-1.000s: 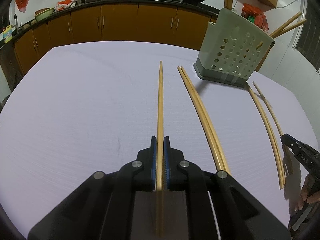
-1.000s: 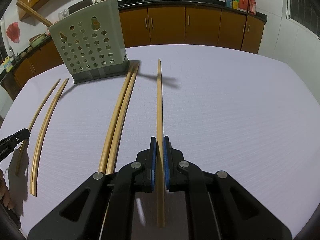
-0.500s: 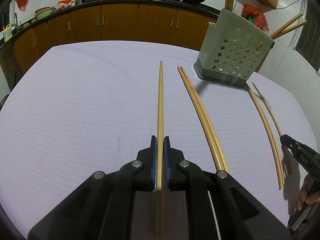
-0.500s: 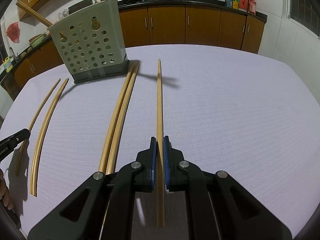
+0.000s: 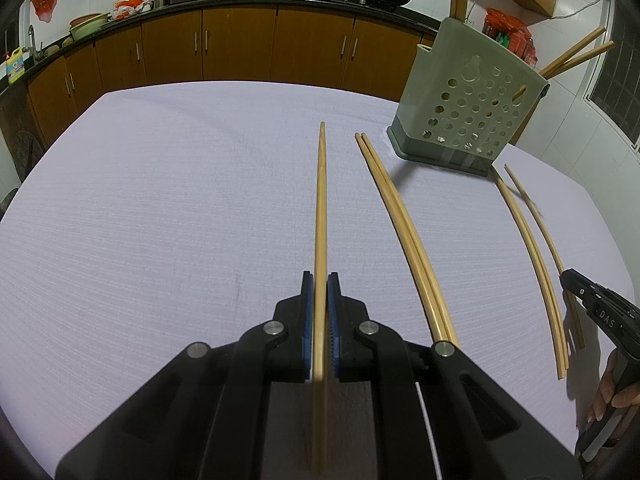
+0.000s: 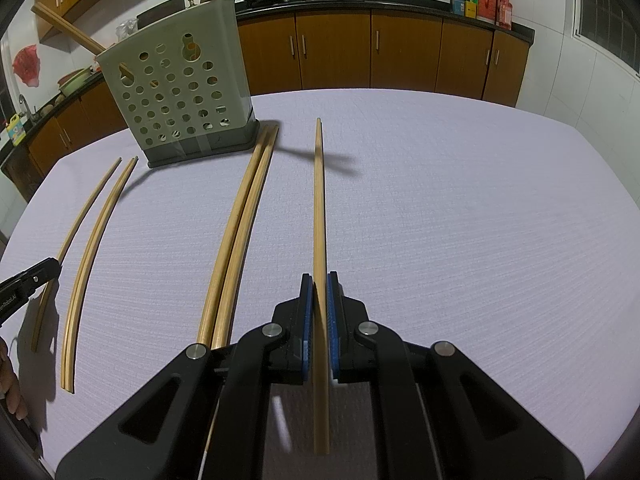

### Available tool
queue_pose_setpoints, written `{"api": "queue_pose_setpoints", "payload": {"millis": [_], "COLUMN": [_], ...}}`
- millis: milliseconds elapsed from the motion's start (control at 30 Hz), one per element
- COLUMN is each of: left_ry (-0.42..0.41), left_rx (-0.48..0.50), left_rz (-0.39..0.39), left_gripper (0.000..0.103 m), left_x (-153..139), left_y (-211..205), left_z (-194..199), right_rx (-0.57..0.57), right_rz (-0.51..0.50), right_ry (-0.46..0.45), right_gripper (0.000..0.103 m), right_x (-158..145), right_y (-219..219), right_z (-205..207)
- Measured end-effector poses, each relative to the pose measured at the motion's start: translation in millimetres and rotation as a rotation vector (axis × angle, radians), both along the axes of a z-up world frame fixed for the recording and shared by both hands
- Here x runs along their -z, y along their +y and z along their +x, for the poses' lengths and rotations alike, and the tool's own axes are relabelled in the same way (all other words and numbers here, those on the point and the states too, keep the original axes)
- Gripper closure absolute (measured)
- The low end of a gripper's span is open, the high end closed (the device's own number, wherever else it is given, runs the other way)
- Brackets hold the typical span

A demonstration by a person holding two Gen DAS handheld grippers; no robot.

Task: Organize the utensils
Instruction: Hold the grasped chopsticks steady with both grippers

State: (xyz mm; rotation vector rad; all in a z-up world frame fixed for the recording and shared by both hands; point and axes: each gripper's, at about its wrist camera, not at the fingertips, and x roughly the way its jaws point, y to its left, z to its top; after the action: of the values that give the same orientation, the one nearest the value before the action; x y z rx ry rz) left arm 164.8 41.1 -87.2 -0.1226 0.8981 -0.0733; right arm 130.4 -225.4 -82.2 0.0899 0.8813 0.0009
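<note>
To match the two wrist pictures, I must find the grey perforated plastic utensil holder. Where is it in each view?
Left wrist view: grey perforated plastic utensil holder, upper right, beyond the chopsticks on the table.
Right wrist view: same holder, upper left.
Shared landmark: the touching pair of wooden chopsticks pointing toward its base.

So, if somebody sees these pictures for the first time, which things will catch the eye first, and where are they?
First, the chopstick clamped in the left gripper, running forward up the middle of the view; the right gripper grips its own chopstick the same way. Next, the grey perforated holder at the far side of the pale tablecloth, with chopsticks sticking out. Two loose pairs lie between the grippers.
</note>
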Motion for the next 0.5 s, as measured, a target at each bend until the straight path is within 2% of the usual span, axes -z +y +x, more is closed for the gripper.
{"api": "queue_pose_setpoints", "payload": {"millis": [333,500], "left_ry": [0.0,-0.001], "left_rx": [0.001,0.02], "left_rz": [0.002,0.036], "left_gripper": [0.094,0.094], "left_x": [-0.1,-1.0], "left_y": [0.3,-1.9], "left_z": [-0.3,-7.3], "right_rx": [0.0,0.001], "right_rz": [0.0,0.005], "right_ry": [-0.001,0.0], "right_gripper": [0.095,0.095], "right_x": [-0.1,-0.6], "right_y": [-0.3,-0.1], "right_z": [-0.2,-2.5]}}
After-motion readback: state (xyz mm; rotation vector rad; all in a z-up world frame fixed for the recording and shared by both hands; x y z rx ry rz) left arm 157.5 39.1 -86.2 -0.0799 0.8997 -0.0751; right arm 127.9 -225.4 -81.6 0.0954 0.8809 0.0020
